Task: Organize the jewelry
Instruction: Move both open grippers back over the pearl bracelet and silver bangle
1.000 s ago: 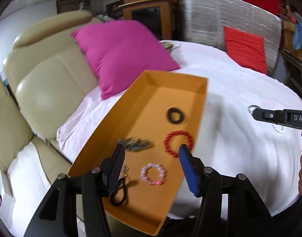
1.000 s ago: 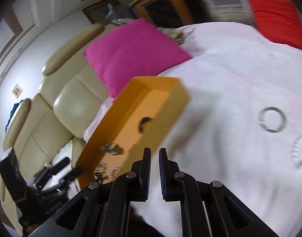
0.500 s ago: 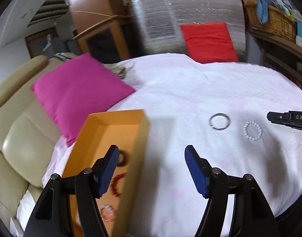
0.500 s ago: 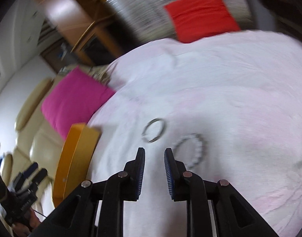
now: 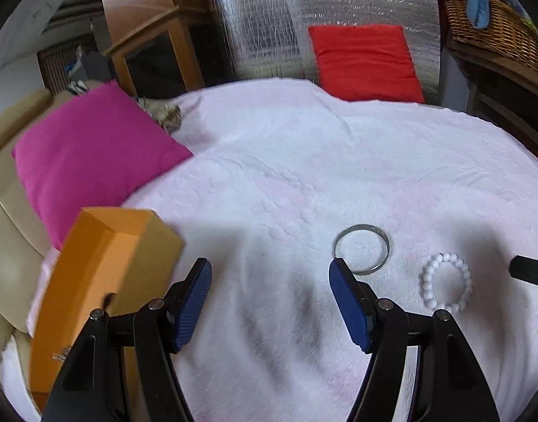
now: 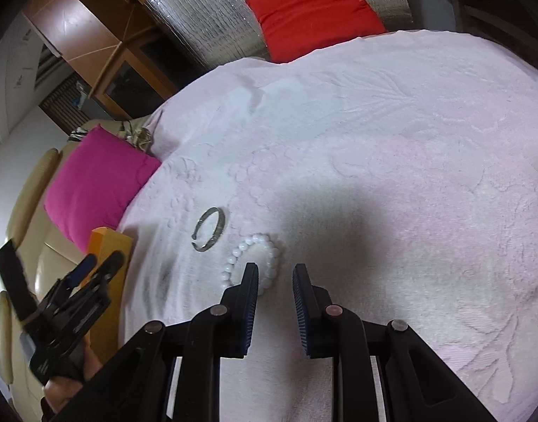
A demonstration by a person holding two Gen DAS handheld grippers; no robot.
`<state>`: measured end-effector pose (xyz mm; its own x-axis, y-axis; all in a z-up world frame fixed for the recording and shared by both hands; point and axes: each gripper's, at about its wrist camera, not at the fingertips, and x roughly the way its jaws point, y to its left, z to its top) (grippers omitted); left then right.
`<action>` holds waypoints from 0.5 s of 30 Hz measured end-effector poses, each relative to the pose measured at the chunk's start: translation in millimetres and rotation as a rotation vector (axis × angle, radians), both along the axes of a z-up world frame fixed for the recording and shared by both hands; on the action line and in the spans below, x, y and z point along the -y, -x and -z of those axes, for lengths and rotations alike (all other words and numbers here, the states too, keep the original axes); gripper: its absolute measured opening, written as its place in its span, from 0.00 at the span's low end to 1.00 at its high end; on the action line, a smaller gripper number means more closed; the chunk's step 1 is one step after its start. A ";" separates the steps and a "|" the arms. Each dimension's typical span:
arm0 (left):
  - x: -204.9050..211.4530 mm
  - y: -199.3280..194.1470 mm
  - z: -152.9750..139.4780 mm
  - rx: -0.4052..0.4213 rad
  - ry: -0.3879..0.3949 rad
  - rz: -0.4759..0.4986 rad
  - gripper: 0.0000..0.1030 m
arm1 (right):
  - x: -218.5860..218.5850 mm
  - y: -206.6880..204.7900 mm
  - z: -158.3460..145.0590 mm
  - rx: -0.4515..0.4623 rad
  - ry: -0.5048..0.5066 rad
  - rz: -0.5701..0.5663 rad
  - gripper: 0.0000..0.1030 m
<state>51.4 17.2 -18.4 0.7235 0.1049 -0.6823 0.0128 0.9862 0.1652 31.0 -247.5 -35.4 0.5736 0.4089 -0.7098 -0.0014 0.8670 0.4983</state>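
Left gripper [image 5: 269,286] stands wide and empty near the silver bangle [image 5: 361,253]; right gripper [image 6: 275,279], narrowly parted, empty, overlaps the white bead bracelet [image 6: 253,258].

Magenta cushion [image 5: 89,154] on beige sofa [image 5: 8,246], red cushion [image 5: 364,59] against silver foil panel [image 5: 262,24], wicker basket [image 5: 490,28].
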 end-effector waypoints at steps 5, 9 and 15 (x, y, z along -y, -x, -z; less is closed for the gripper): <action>2.2 -10.7 7.9 -0.008 0.015 -0.004 0.68 | -3.3 -5.6 1.2 -0.004 0.015 -0.001 0.22; 5.6 -17.3 9.7 -0.020 0.018 0.022 0.68 | -8.5 -12.6 3.9 -0.015 0.018 -0.009 0.22; 1.0 -22.2 8.1 -0.024 0.040 0.021 0.68 | -17.3 -20.3 8.5 -0.030 0.030 -0.025 0.22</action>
